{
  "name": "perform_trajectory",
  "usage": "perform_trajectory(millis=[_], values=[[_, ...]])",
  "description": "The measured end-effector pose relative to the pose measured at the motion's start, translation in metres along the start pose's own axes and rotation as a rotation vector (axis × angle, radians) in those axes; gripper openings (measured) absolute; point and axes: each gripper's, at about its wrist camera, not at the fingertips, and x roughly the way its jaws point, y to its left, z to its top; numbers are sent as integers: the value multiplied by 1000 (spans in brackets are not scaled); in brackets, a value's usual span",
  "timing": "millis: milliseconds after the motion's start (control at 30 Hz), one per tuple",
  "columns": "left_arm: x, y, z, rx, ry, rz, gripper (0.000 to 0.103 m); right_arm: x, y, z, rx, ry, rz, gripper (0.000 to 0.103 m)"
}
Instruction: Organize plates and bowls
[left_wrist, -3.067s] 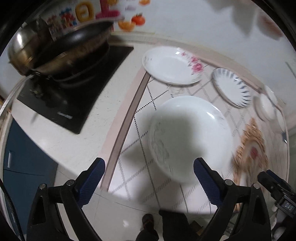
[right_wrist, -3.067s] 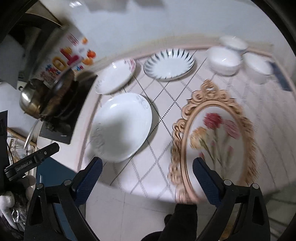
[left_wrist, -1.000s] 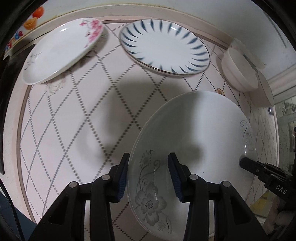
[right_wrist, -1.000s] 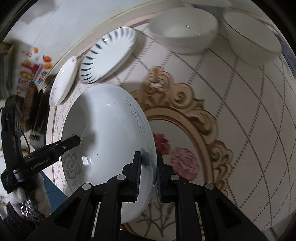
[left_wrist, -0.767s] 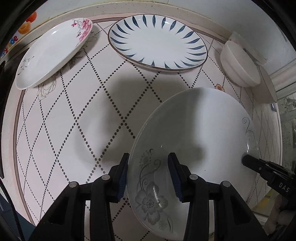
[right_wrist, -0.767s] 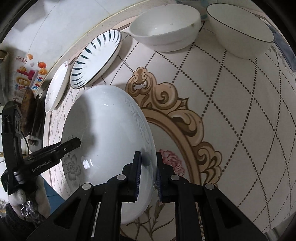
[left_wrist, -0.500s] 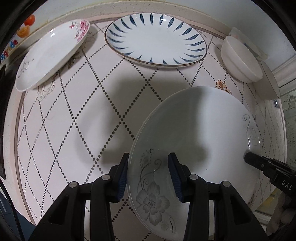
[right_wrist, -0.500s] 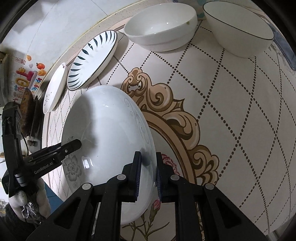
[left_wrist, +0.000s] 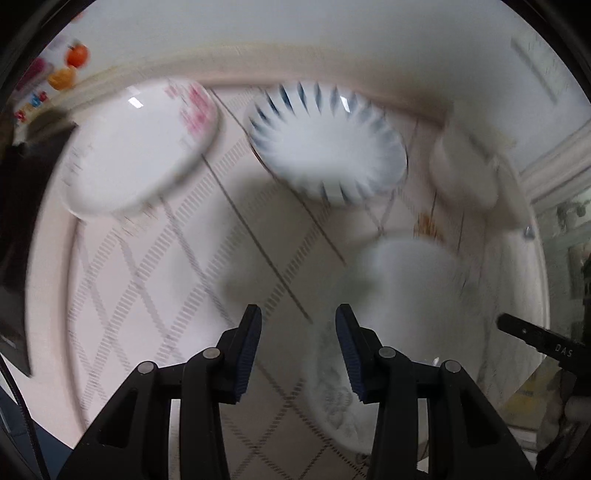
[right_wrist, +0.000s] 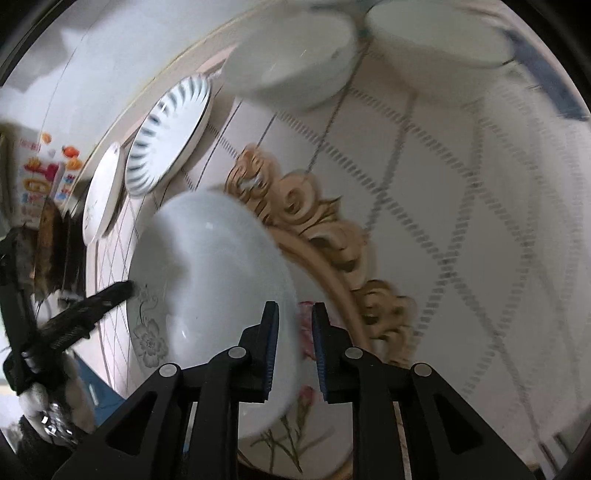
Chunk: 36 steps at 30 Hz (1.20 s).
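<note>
Plate (right_wrist: 214, 280), white with a grey flower, lies on the mat (right_wrist: 461, 221) over the gold-framed print (right_wrist: 332, 251). The right gripper (right_wrist: 294, 345) is opening, its rim between the jaws and no longer pinched. The left gripper (left_wrist: 298, 352) stands apart, empty, beside the rim. A fast withdrawal could snag the rim and skid the plate toward the counter edge.

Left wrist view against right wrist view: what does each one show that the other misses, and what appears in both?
Only the left wrist view shows the left gripper open over bare tablecloth. Only the right wrist view shows the gold-framed flower print, and the right gripper with jaws opening, the grey-flower plate's rim between them. Both show that plate, the blue-striped plate, the pink-flower plate and a white bowl.
</note>
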Motion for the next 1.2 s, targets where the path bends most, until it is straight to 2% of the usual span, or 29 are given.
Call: perform_trajectory(millis=[33,67,133,267,333,433,500,667,800,867,933,967,1200], values=[[-11,9,4,-11,-24,-4,41,-13,1,2,18,-15,-10,30],[-21,20,10,-27,-43,-4,49,-26,5,4,36,-33,-5,35],[-40,52,28,-72,-82,-2,56,-44,20,11,61,-68,18,51],[-44,108,54,-145,-122,43,60,-50,81,35,58,-94,150,59],[-31,139,64,-193,-110,66,60,-33,123,54,35,-71,226,60],[-11,180,81,-260,-86,126,60,6,185,86,-6,-31,294,60],[1,202,89,-285,-71,171,60,35,218,110,-41,-3,289,60],[20,231,108,-294,-30,204,60,104,282,170,-124,68,226,59],[37,243,115,-286,7,197,57,146,316,203,-204,115,193,47],[44,248,115,-286,25,174,30,170,326,211,-229,156,158,39],[48,253,115,-291,44,161,26,189,328,212,-241,203,151,17],[48,255,113,-290,39,158,22,196,328,212,-244,214,145,13],[41,261,104,-285,18,141,18,204,328,205,-256,178,153,11]])
